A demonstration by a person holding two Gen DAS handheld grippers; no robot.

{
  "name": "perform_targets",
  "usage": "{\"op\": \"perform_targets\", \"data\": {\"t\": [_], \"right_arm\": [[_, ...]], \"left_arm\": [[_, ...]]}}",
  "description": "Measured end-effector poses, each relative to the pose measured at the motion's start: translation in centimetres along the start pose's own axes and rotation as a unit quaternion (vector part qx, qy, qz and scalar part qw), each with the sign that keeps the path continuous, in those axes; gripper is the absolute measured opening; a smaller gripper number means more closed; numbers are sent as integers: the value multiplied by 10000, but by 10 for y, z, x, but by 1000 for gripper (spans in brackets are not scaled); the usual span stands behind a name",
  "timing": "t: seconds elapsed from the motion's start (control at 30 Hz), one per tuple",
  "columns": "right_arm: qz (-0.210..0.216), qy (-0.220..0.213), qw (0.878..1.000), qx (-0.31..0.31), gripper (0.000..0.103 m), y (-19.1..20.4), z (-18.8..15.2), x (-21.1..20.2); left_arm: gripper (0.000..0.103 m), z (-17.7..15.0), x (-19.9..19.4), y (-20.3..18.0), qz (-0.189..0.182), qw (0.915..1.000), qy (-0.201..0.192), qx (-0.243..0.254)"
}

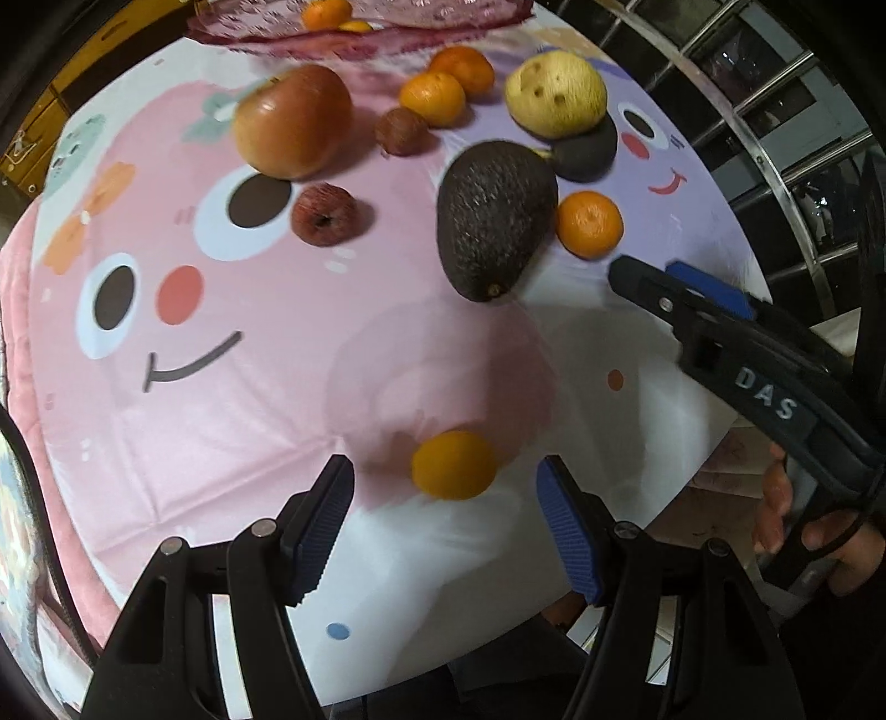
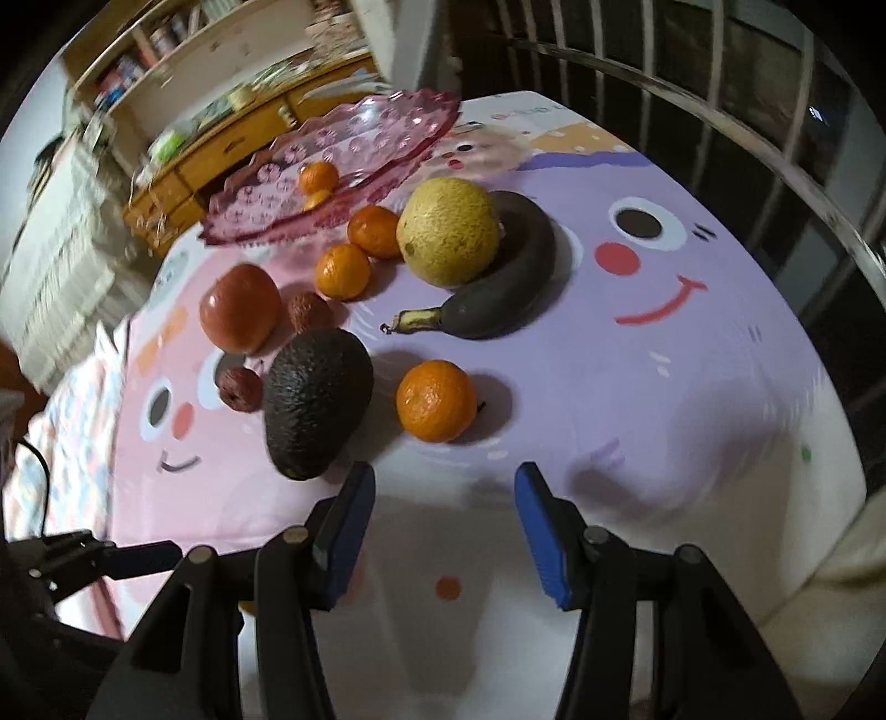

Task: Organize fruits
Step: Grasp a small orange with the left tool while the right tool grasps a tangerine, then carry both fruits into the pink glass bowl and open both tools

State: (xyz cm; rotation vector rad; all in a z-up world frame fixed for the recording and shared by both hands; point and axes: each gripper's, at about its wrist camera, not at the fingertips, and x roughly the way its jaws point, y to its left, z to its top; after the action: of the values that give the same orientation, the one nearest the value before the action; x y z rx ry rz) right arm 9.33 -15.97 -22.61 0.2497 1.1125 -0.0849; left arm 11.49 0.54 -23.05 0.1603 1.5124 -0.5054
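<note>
A cartoon-face tablecloth [image 2: 692, 343] covers the table. Behind stand a wooden desk with drawers [image 2: 221, 160], bookshelves [image 2: 166, 39], and metal window bars [image 2: 720, 111].

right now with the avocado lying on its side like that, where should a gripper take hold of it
Grip the avocado across its fat middle, coming from above with one pad on each long flank. It lies flat on the tablecloth, narrow stem end toward the camera; the taper there would slip. A small red fruit sits close on one side, so mind that pad.
</note>
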Motion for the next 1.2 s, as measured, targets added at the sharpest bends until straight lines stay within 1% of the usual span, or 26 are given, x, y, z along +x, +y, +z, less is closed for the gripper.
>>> {"op": "perform_targets", "data": {"t": [0.07, 0.13, 0.2, 0.27, 0.3, 0.43, 0.5, 0.57, 0.73, 0.9, 1.07, 1.2], "right_arm": [[-60, -16, 9996, -261, 53, 1, 2, 7], [-77, -25, 9988, -486, 53, 2, 4, 13], [-61, -40, 9975, -699, 53, 3, 7, 17], [-32, -79, 9961, -880, 53, 5, 9, 20], [-27, -73, 9950, -993, 52, 6, 11, 23], [90, 7, 9919, -1268, 47, 10, 17, 31], [120, 31, 9904, -1374, 43, 12, 19, 34], [156, 44, 9895, -1436, 40, 12, 22, 37], [219, 117, 9859, -1655, 39, 15, 29, 40], [279, 295, 9833, -1776, 38, 14, 34, 41], [282, 347, 9817, -1849, 38, 8, 45, 33], [275, 267, 9808, -1915, 38, 1, 63, 17]], "left_arm": [[67, 1, 6, -2, -14, 10000, 75, -55], [65, 3, 13, -2, -28, 9997, 174, -144], [59, 4, 18, -2, -44, 9994, 264, -234], [55, 5, 22, -1, -52, 9989, 334, -333], [52, 5, 23, 0, -67, 9986, 357, -386], [44, 7, 28, 6, -74, 9971, 425, -633], [36, 8, 29, 10, -81, 9961, 432, -764], [36, 8, 29, 13, -124, 9952, 452, -858], [35, 12, 32, 18, -188, 9919, 516, -1148], [34, 16, 28, 32, -291, 9871, 567, -1468], [34, 25, 8, 44, -276, 9852, 387, -1648], [34, 41, -20, 54, -113, 9848, 65, -1734]]}}
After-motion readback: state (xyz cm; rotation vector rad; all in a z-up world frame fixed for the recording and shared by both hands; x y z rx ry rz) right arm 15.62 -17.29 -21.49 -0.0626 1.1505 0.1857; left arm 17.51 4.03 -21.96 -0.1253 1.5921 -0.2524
